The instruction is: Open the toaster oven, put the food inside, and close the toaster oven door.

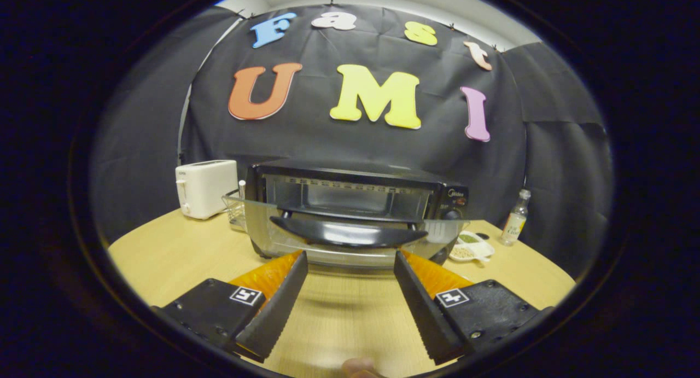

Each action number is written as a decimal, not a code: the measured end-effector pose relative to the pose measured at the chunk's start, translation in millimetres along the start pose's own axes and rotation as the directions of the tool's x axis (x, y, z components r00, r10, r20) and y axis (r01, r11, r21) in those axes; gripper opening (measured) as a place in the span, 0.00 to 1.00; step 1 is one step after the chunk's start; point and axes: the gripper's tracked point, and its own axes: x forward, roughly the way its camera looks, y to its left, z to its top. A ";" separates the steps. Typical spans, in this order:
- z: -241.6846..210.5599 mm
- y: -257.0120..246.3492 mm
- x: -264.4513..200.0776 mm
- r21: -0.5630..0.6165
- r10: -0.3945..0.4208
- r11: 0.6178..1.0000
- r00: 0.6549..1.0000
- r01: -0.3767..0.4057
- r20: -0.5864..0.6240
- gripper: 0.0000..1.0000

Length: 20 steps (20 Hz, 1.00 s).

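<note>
The black toaster oven (350, 195) stands on the wooden table (175, 252), straight beyond my fingers. Its glass door (257, 225) is swung down toward me, lying about level, and the dark cavity behind it shows. The door's black handle (348, 233) runs across just ahead of my fingertips. My gripper (350, 256) is open, its fingers spread wide with nothing between them and touching nothing. A small white divided dish of food (471, 246) sits on the table to the right of the door, partly behind the glass.
A white toaster (205, 187) stands left of the oven, with a wire rack (235, 208) between them. A small bottle (515, 218) stands at the far right, by the black cloth wall. Bare tabletop lies under my fingers. A fingertip of the person (358, 368) shows below.
</note>
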 end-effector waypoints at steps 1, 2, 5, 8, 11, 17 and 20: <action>14.8 -5.6 -1.3 0.010 -0.017 1.000 0.999 0.017 0.038 1.00; 31.1 -8.4 -3.7 0.006 -0.010 1.000 0.998 0.009 0.069 1.00; 73.8 -9.7 -25.6 -0.041 0.005 0.999 0.989 0.002 0.147 1.00; 101.6 -12.2 -59.6 -0.044 0.027 0.999 0.981 -0.018 0.192 1.00; 122.4 -19.7 -97.7 -0.039 0.045 0.998 0.979 -0.038 0.198 1.00; 169.2 -57.2 -191.0 0.001 0.032 0.999 0.955 -0.034 0.294 1.00; 192.3 -81.7 -244.6 0.030 0.007 0.999 0.935 -0.019 0.354 1.00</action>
